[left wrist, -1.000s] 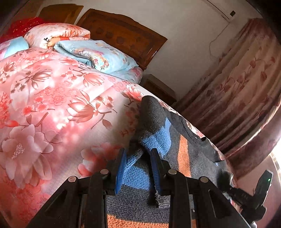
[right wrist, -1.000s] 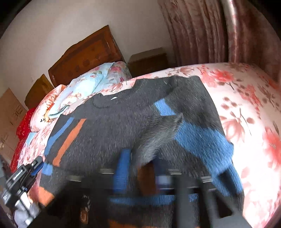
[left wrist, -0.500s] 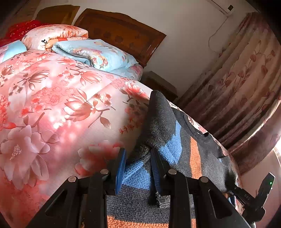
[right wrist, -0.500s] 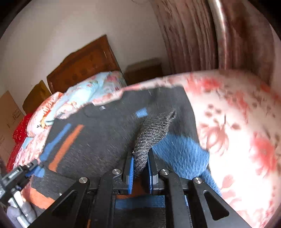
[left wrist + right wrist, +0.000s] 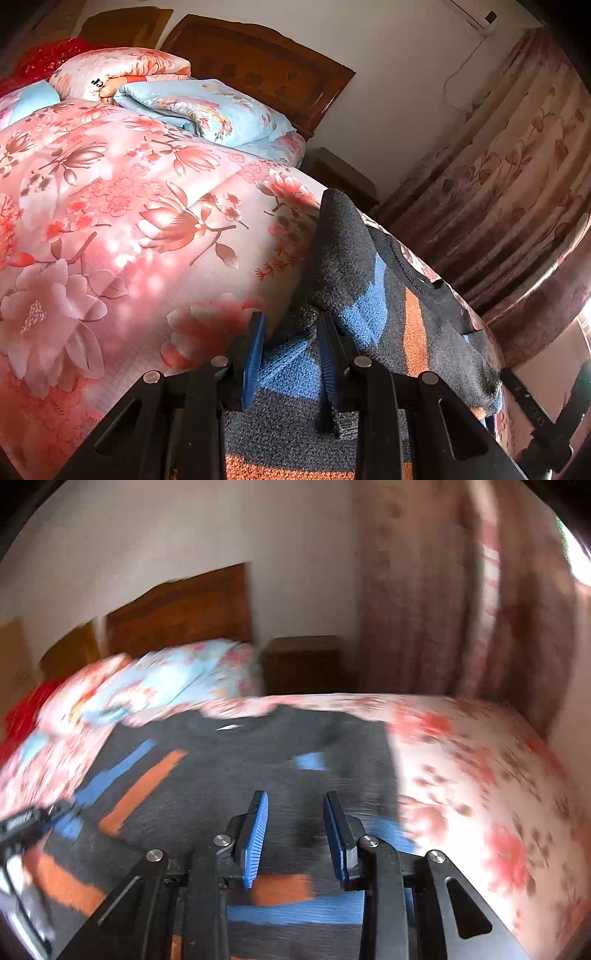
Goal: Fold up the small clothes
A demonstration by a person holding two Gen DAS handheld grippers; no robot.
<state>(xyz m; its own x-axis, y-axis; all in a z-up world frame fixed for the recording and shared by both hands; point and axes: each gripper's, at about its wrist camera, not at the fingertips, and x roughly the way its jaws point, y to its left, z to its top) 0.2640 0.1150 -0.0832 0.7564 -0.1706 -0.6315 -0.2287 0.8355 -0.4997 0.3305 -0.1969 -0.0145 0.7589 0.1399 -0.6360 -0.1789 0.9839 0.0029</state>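
Left gripper [image 5: 291, 345] parted, straddling a bunched sleeve of the sweater [image 5: 388, 310], not clamped. Sweater spread on floral quilt [image 5: 110, 229]. Right gripper [image 5: 295, 830] released, empty, above sweater body. Sleeve fold-in stage, probably; next: pinch hem, fold up.

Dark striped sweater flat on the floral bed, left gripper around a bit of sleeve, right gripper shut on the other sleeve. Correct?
Not quite: the right gripper is open, nothing between its pads, as the right wrist view shows. The sweater on the bed and the left gripper are as stated.
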